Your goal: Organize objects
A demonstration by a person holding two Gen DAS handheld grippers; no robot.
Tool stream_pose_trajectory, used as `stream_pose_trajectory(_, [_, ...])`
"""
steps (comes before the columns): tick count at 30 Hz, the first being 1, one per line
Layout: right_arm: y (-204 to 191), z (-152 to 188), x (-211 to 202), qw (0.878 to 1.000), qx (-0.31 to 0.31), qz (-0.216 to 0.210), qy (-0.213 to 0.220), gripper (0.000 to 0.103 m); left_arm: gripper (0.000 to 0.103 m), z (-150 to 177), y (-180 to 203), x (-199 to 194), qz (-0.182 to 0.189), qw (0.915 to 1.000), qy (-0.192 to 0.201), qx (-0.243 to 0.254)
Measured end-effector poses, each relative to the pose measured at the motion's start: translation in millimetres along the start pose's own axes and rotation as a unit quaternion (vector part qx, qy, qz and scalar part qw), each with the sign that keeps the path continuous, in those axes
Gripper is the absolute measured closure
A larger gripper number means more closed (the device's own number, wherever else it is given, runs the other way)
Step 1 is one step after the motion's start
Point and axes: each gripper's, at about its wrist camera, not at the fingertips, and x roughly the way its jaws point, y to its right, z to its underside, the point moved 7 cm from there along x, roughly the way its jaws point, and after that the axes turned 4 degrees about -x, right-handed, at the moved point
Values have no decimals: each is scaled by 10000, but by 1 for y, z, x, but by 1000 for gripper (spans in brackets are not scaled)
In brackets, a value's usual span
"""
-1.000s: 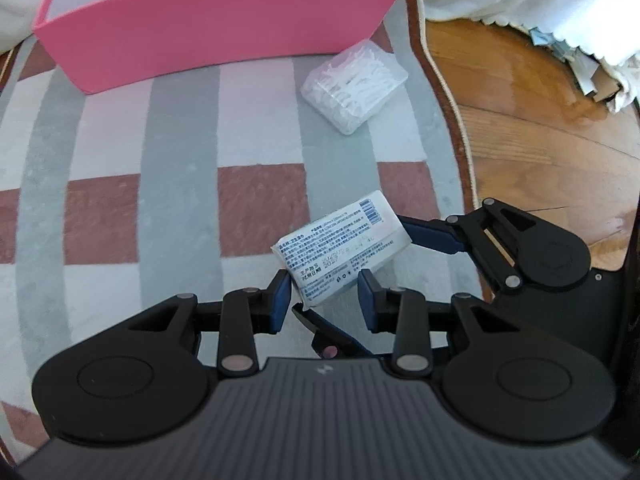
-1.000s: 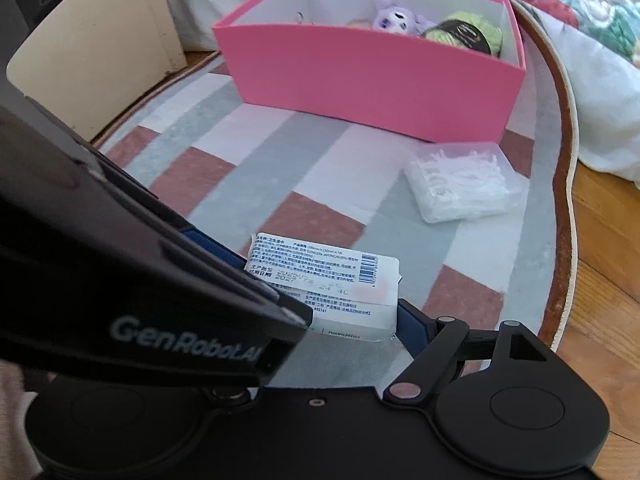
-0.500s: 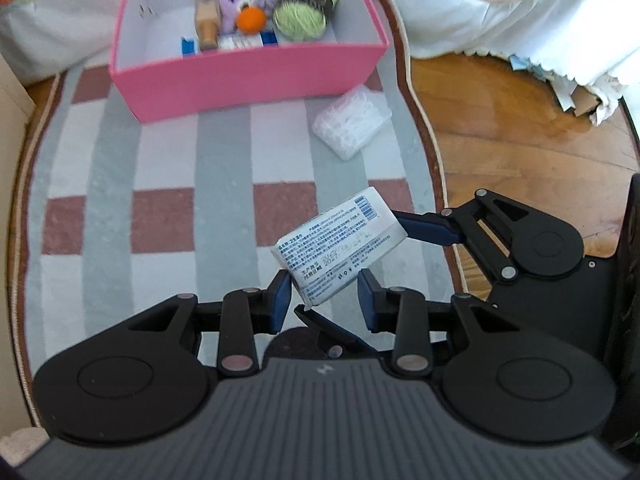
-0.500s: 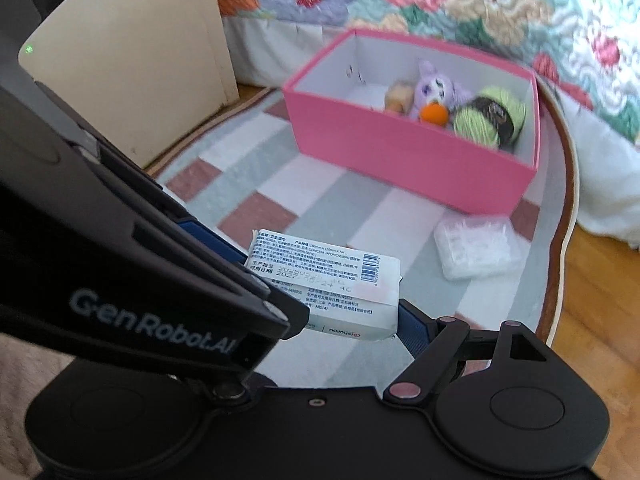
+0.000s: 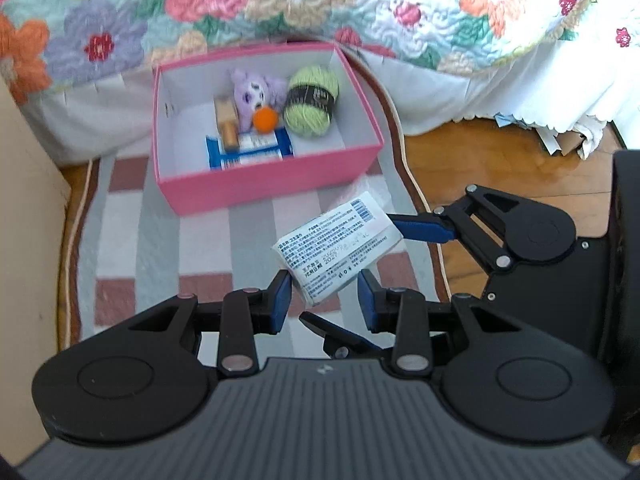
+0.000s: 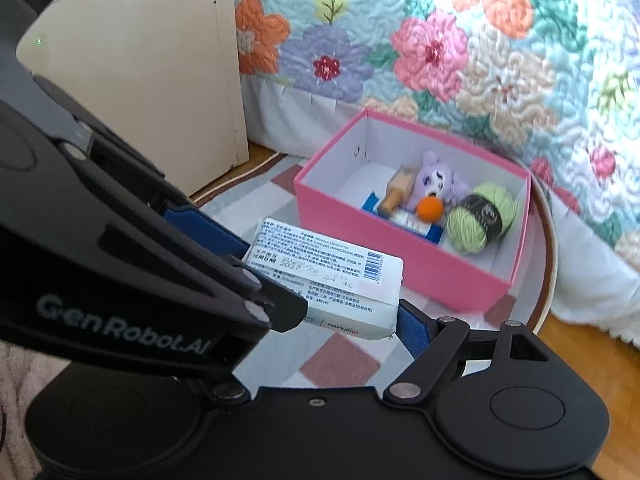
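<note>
1. A white packet point(image 5: 337, 248) printed with small text and a barcode hangs in the air above the striped rug point(image 5: 132, 248), tilted, on the near side of the pink box point(image 5: 264, 188).
2. The right gripper point(image 5: 352, 276) grips the packet across its length: one blue pad point(image 5: 420, 230) presses its right end, the other finger reaches under its near left corner. In the right wrist view the same gripper point(image 6: 320, 280) clamps the packet point(image 6: 328, 280) between its two blue pads.
3. The left gripper point(image 5: 324, 300) is narrowly parted around the packet's near corner; its left pad point(image 5: 282, 300) is at the packet's edge, its right pad point(image 5: 366, 300) stands a little apart, so whether it squeezes cannot be told.
4. The pink box sits open on the far part of the rug. Inside are a purple plush toy point(image 5: 258, 94), an orange ball point(image 5: 265, 119), a ball of green yarn point(image 5: 312, 102) with a dark band, a small wooden piece point(image 5: 226, 122) and a blue-and-white wrapper point(image 5: 250, 150).
5. Beyond the box hangs a floral quilt point(image 5: 280, 4) with a white skirt below.
6. A cream panel point(image 6: 152, 80) stands at the left; wooden floor point(image 5: 500, 160) lies right of the rug.
</note>
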Motion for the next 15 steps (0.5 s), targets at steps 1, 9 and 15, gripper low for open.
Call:
stream_pose_trajectory(1, [3, -5, 1, 10000, -26, 3, 30, 19, 69, -5, -2, -1, -21, 10000, 41, 42])
stream_pose_trajectory(9, [25, -44, 16, 9995, 29, -36, 320, 19, 69, -51, -17, -1, -245, 9986, 433, 175])
stream_pose_trajectory(15, [46, -65, 41, 9993, 74, -112, 347, 19, 69, -82, -36, 22, -219, 9988, 443, -31])
